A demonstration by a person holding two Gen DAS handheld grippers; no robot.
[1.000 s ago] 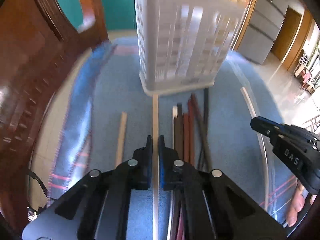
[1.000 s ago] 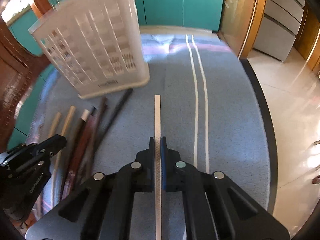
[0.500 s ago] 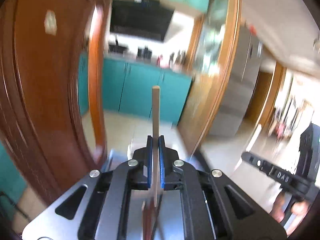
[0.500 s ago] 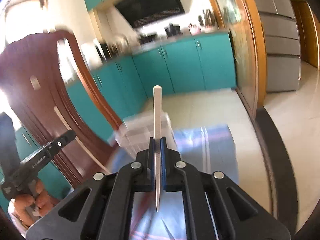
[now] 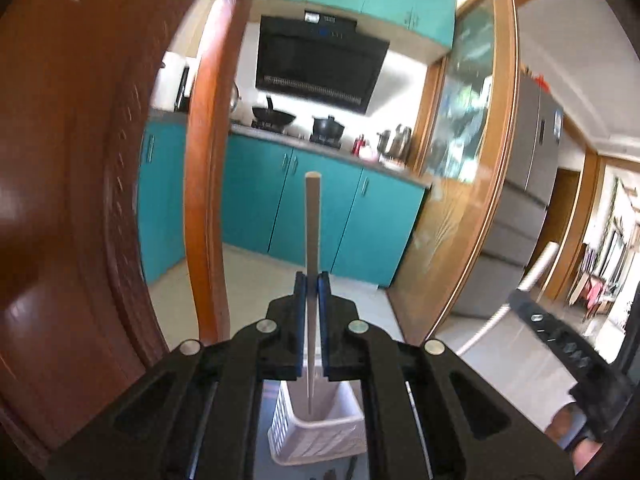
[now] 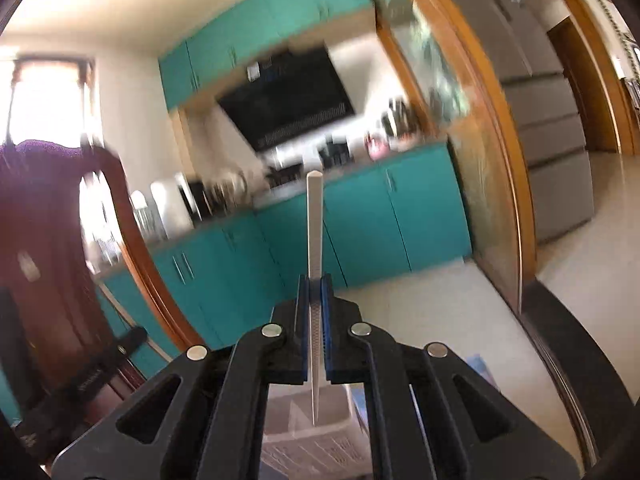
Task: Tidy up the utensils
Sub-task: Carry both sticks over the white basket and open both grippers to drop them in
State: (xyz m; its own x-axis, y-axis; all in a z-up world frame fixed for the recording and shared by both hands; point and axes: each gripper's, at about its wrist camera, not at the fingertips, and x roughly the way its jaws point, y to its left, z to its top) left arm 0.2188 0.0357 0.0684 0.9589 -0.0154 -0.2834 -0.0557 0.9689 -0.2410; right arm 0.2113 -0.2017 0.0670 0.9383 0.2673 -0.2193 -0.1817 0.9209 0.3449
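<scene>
Chopsticks: 1 wooden chopstick [image 5: 312, 240] clamped upright in the left tongs [image 5: 311, 280], 1 white chopstick [image 6: 315, 240] in the right tongs [image 6: 315, 280], both tips over the basket [image 5: 320, 436] below. Lower straight, then release.

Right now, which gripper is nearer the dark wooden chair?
Left. The left gripper has the dark wooden chair close on its left side. The right gripper sits further right, with the left gripper between it and the chair.
</scene>
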